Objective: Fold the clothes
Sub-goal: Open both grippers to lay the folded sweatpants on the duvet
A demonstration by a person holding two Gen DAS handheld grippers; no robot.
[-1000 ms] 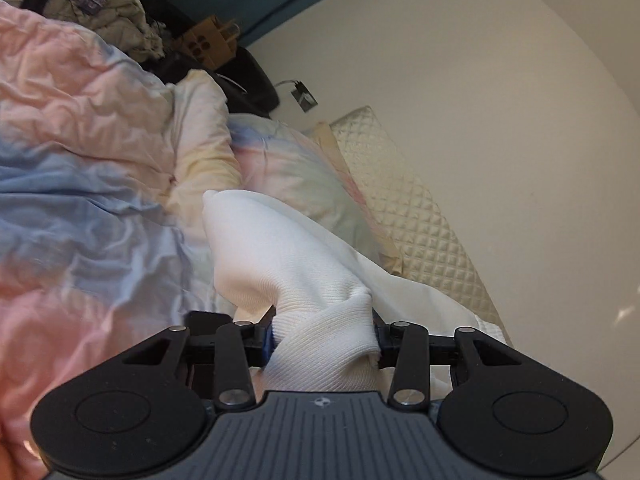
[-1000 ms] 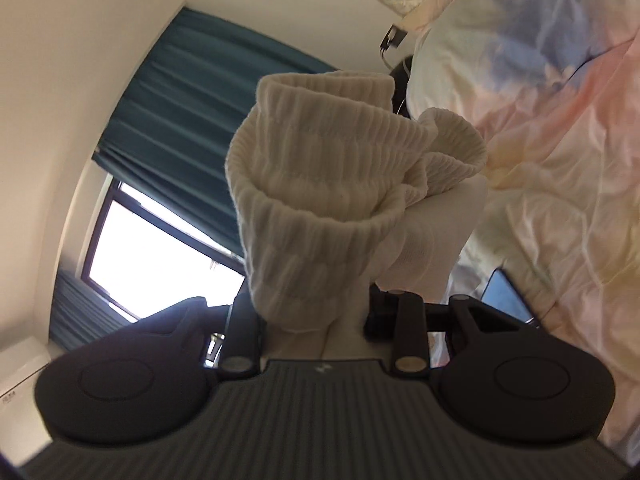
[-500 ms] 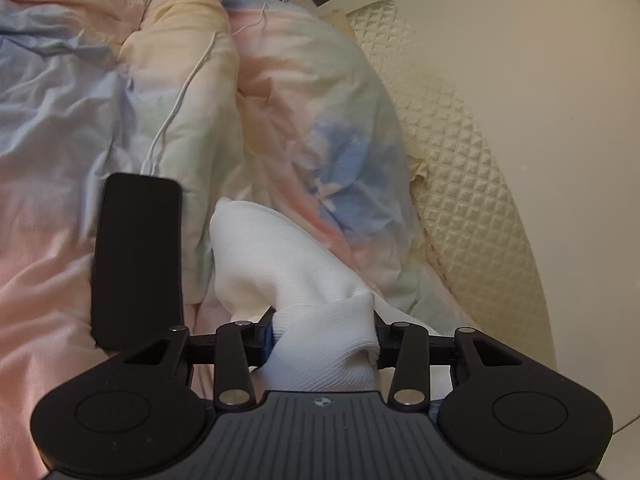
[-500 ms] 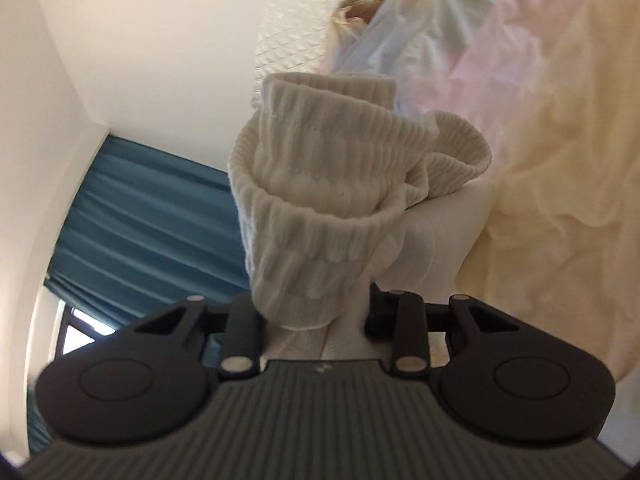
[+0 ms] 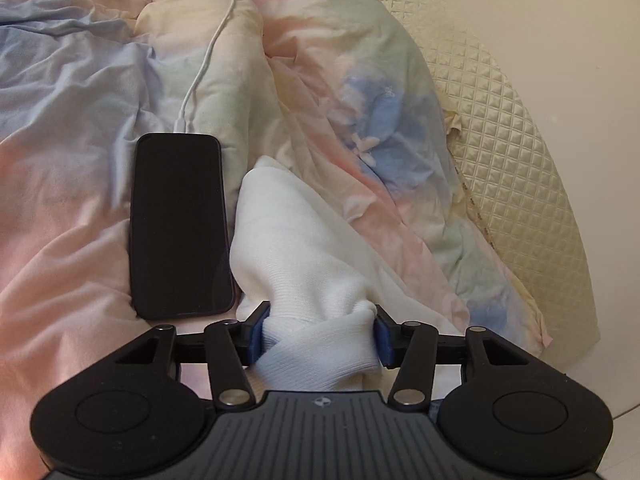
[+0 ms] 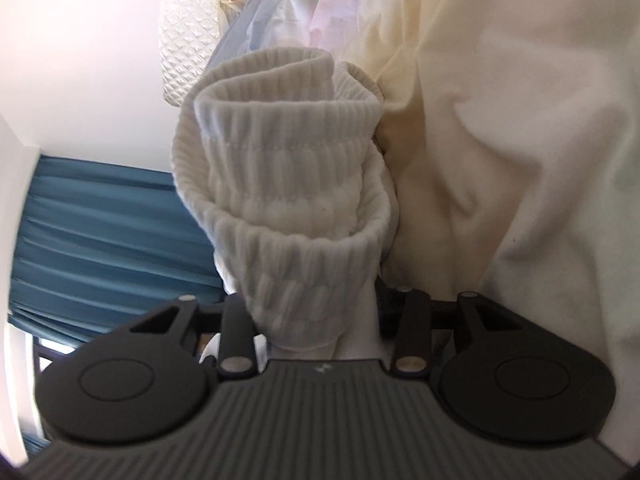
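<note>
A white sock (image 5: pixel 296 256) lies stretched over the pastel duvet (image 5: pixel 80 92), its toe end pointing away. My left gripper (image 5: pixel 320 338) is shut on the sock's foot part, bunched between the blue pads. In the right wrist view my right gripper (image 6: pixel 316 316) is shut on the ribbed cuffs of the white sock (image 6: pixel 288 184), which stand up in front of the camera, pressed close to the cream duvet (image 6: pixel 500 140). The right fingertips are hidden by the cuffs.
A black phone (image 5: pixel 180 224) lies screen-up on the duvet just left of the sock, with a white cable (image 5: pixel 208 60) plugged in. A quilted cream pillow (image 5: pixel 512 148) lies along the wall on the right. Blue curtains (image 6: pixel 100 232) hang at the left.
Both grippers came down toward the bed with the sock. The left view now looks closer at the duvet and phone. The right gripper moved in against the duvet; the window dropped from view.
</note>
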